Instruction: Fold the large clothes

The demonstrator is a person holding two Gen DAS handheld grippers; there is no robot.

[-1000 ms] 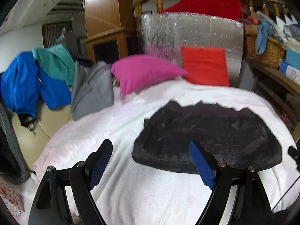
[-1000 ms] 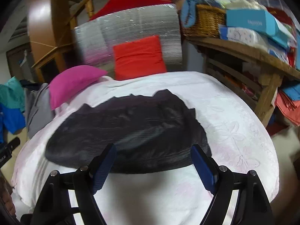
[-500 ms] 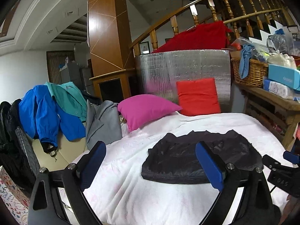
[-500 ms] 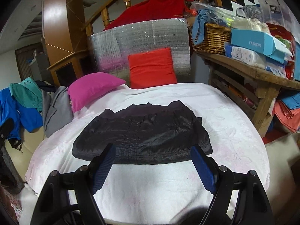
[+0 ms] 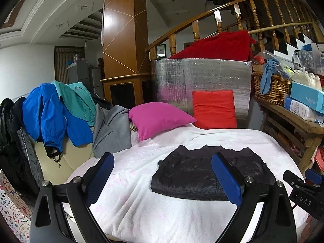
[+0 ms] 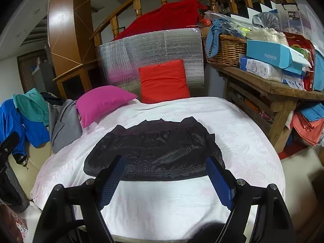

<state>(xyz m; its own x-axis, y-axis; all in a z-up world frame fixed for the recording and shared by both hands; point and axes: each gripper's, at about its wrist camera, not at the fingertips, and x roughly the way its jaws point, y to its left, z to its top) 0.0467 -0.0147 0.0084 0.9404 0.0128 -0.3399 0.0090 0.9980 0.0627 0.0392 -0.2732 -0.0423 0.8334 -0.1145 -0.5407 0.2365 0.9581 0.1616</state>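
Black jacket (image 6: 154,151) sits folded mid-frame on the bed (image 6: 243,141), so my left gripper (image 5: 162,178) and right gripper (image 6: 165,180) hang back at the bottom of the frame, jaws wide and empty.

The left gripper (image 5: 163,175) is showing two black arms spreading into a wide V; each is carrying a flat, ribbed blue pad (image 5: 226,179) on its inner face; round silver screw heads (image 5: 248,179) are sitting at the joints of the black linkage bars; triangular cut-outs are opening the lower plates. The right gripper (image 6: 165,179) is wearing the same build; black arms, ridged blue pads (image 6: 219,184), silver screws (image 6: 241,181) at the pivots. In the left wrist view, a black part of the right-hand tool is bearing pale letters reading "DAS" (image 5: 304,200).
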